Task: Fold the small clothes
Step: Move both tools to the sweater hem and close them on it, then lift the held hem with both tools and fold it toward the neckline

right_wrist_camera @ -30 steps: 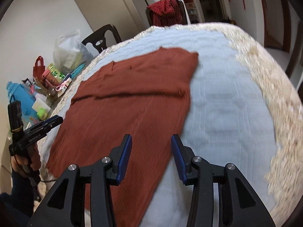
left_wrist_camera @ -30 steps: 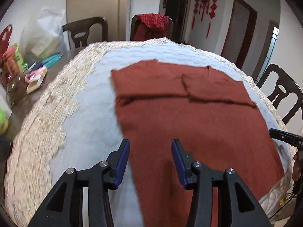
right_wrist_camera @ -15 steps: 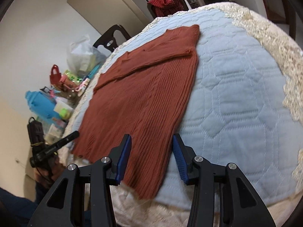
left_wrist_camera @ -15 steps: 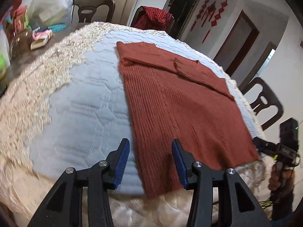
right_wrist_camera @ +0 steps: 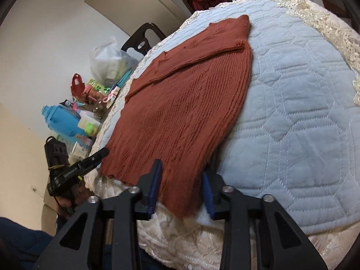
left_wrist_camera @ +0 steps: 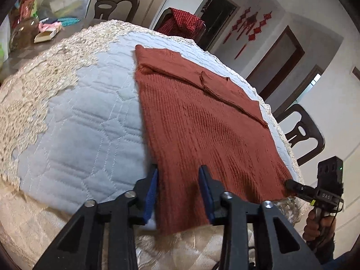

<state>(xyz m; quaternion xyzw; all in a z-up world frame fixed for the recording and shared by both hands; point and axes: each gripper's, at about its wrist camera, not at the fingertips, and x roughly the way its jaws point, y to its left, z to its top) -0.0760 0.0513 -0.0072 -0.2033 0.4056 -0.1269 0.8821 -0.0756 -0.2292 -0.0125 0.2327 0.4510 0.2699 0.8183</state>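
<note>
A rust-red knitted sweater point(left_wrist_camera: 202, 121) lies flat on the light blue quilted cover, sleeves folded across its far part. Its near hem hangs slightly over the table's front edge. My left gripper point(left_wrist_camera: 178, 191) is open, its fingers either side of the hem's left corner. My right gripper point(right_wrist_camera: 181, 189) is open, its fingers either side of the hem's right corner of the sweater point(right_wrist_camera: 186, 108). The right gripper also shows in the left wrist view point(left_wrist_camera: 292, 184), and the left gripper in the right wrist view point(right_wrist_camera: 101, 155).
The blue quilt point(left_wrist_camera: 85, 130) has a cream lace border point(left_wrist_camera: 33, 85). Clutter stands on the table's left side: a plastic bag point(right_wrist_camera: 108, 63), a blue bottle point(right_wrist_camera: 60, 121), small boxes. Dark chairs point(left_wrist_camera: 301, 135) surround the table; one holds a red checked cloth point(left_wrist_camera: 182, 22).
Both grippers have drawn back and dropped to the near table edge. They now straddle the sweater's hem corners, where before they hovered over its middle.
</note>
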